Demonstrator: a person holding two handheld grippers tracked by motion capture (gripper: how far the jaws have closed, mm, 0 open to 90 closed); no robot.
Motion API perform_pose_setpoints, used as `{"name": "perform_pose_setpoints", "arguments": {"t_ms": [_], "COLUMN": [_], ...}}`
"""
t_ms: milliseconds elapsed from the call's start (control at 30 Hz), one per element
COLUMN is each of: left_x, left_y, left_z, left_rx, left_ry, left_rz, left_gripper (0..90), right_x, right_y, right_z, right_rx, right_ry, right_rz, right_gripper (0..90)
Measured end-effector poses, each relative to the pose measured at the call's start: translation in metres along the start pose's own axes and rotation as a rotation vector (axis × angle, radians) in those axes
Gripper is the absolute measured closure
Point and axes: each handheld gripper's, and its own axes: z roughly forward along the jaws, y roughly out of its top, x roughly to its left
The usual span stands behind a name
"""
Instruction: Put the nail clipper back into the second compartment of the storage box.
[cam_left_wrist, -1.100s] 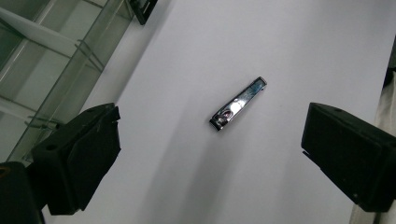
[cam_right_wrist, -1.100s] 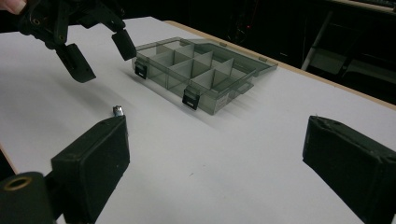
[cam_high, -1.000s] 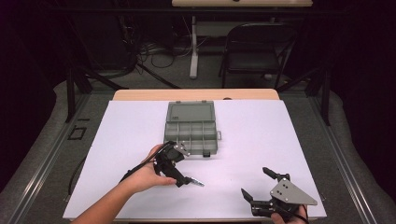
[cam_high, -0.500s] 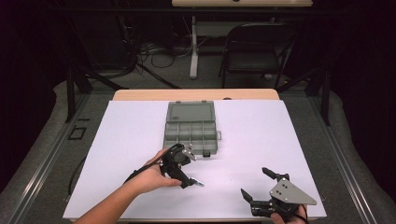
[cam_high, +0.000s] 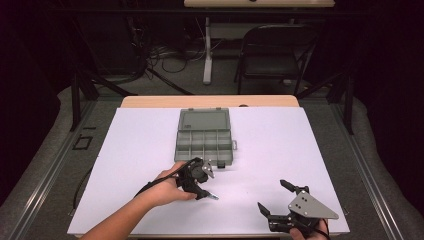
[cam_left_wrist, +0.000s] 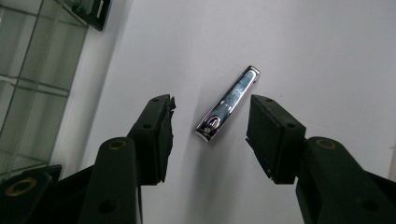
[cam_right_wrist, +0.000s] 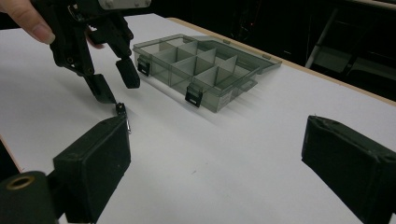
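While our left gripper (cam_left_wrist: 210, 135) hangs over the white table (cam_high: 140, 150), its jaws have just been closing and now stand apart on either side of a nail clipper (cam_left_wrist: 229, 103), neither pad touching it. Through the left gripper view we see the clipper lying flat on the bare surface, its long axis running from about seven o'clock to one o'clock, the rounded end with the small loop toward seven and the squared end toward one. From the high view, the clipper (cam_high: 212, 196) sits just at the lower jaw tip of our left gripper (cam_high: 205, 184), at about six o'clock from the grey compartment box (cam_high: 206, 136), whose lid lies open behind it. That box stands near the clipper but apart from it. Our right gripper (cam_high: 274, 196) rests well off at about four o'clock from the clipper, near the table's front edge, its jaws spread with nothing between them.
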Motion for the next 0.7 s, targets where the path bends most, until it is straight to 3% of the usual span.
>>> {"name": "perform_pose_setpoints", "arguments": {"t_ms": [100, 200, 300, 700], "left_x": [0.000, -0.001, -0.002, 0.002], "left_y": [0.001, 0.002, 0.003, 0.004], "left_z": [0.004, 0.008, 0.011, 0.020], "left_rx": [0.029, 0.029, 0.047, 0.096], "left_ry": [0.011, -0.021, -0.023, -0.036], "left_rz": [0.042, 0.077, 0.093, 0.099], "left_gripper": [50.1, 52.4, 54.2, 62.9], "right_x": [0.000, 0.000, 0.000, -0.001], "right_y": [0.000, 0.000, 0.000, 0.000], "right_z": [0.000, 0.000, 0.000, 0.000], "right_rx": [-0.003, 0.000, 0.000, 0.005], "right_ry": [-0.001, 0.000, 0.001, 0.009], "right_rz": [0.000, 0.000, -0.001, 0.001], "right_gripper": [8.0, 8.3, 8.3, 9.5]}}
